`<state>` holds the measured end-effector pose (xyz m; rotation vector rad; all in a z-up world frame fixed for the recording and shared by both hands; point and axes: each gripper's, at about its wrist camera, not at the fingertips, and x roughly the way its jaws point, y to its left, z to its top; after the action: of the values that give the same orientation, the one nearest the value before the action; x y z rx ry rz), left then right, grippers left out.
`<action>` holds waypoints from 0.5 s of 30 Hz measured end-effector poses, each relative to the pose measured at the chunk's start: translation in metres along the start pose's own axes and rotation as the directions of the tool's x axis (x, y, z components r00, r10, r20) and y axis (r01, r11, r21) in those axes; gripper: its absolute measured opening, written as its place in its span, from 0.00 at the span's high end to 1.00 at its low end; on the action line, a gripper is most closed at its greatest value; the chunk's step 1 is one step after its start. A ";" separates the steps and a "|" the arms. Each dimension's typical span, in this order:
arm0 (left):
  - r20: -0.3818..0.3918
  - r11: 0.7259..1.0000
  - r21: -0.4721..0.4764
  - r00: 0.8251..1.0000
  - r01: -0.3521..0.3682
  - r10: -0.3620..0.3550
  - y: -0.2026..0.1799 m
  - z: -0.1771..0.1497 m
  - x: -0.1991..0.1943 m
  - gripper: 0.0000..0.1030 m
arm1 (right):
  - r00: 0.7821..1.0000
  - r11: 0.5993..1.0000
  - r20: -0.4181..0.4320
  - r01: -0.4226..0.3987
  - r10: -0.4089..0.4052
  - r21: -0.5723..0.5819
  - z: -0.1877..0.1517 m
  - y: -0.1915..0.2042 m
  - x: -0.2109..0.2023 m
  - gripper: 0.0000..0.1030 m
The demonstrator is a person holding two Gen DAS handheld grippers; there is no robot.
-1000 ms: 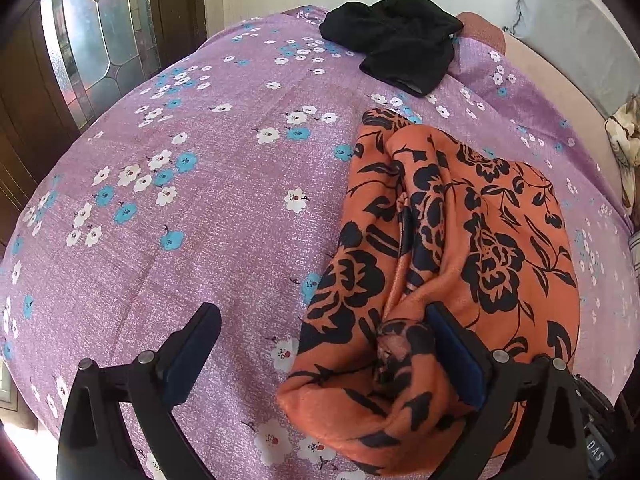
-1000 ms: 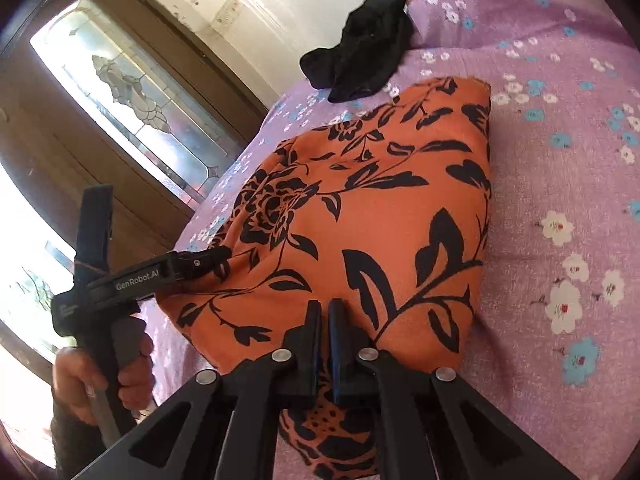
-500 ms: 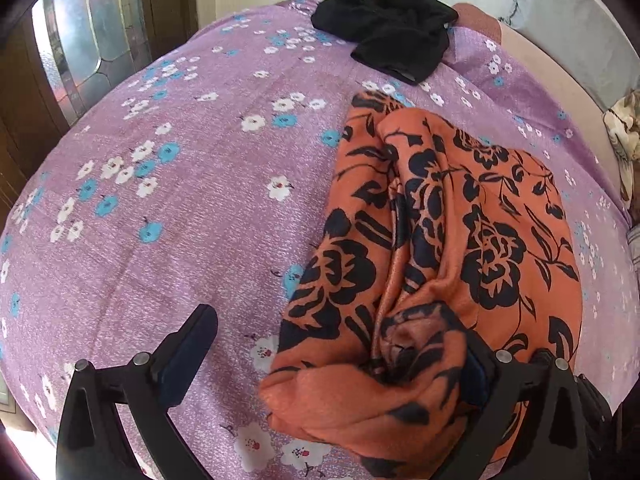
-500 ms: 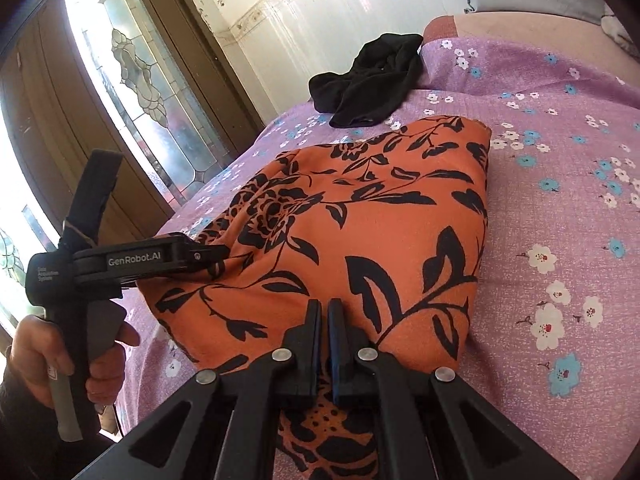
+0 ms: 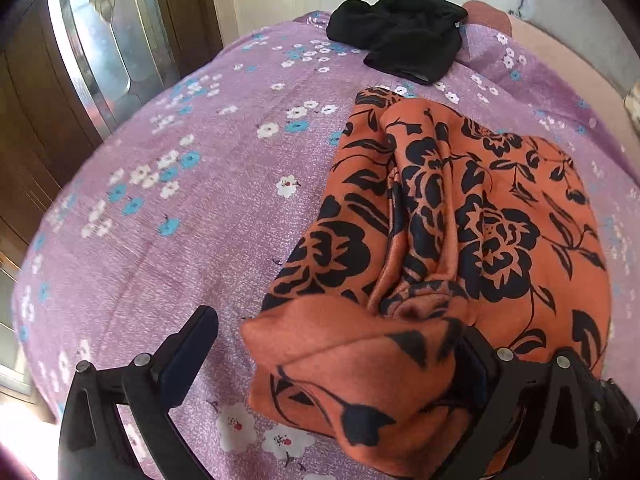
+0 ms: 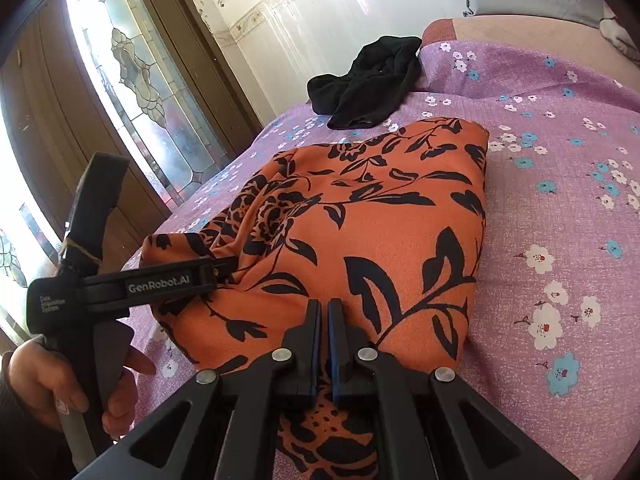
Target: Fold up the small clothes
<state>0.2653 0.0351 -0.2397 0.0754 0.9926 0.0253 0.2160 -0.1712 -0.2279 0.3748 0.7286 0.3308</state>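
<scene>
Right wrist view — right gripper (image 6: 324, 308) clamped on one orange garment (image 6: 360, 216); left gripper (image 5: 336, 344) apart; one black garment (image 6: 368, 84)

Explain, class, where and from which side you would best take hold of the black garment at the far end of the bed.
Grip the black garment at the flat hem edge facing the orange floral cloth. Come in low from that near side: the rest is a crumpled heap offering no clean edge, while this one lies flat on the purple bedsheet. The open left tool seems freest; the right tool is shut on the orange cloth.
</scene>
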 end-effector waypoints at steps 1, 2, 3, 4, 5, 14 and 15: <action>0.000 1.000 0.007 1.000 -0.006 0.006 -0.001 -0.001 0.000 0.00 | 1.000 1.000 0.001 -0.002 0.002 0.001 0.000 0.000 0.000 0.96; -0.010 1.000 0.000 1.000 0.003 -0.003 0.001 0.000 0.001 0.00 | 1.000 1.000 0.002 -0.004 0.004 0.002 0.000 -0.001 0.000 0.96; -0.031 0.999 -0.018 0.999 0.026 -0.026 0.006 0.002 0.004 0.00 | 1.000 1.000 0.003 -0.006 0.006 0.003 0.000 -0.001 0.000 0.96; -0.048 0.998 -0.036 0.998 0.047 -0.048 0.011 0.002 0.006 0.00 | 1.000 1.000 0.003 -0.007 0.007 0.004 0.000 -0.002 0.000 0.96; -0.060 0.997 -0.048 0.996 0.063 -0.065 0.014 0.002 0.007 0.00 | 1.000 1.000 0.002 -0.009 0.009 0.005 0.000 -0.002 0.000 0.96; 0.051 0.997 0.033 0.996 -0.073 0.072 -0.007 -0.006 -0.002 0.00 | 0.997 0.996 -0.009 -0.075 0.076 0.057 0.003 -0.012 0.000 0.96; 0.052 0.996 0.044 0.996 -0.075 0.072 -0.008 -0.005 -0.002 0.00 | 0.997 0.995 -0.009 -0.079 0.079 0.058 0.003 -0.011 0.000 0.96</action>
<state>0.2598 0.0277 -0.2411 0.1541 0.9397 0.0677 0.2199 -0.1819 -0.2307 0.4572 0.7371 0.3875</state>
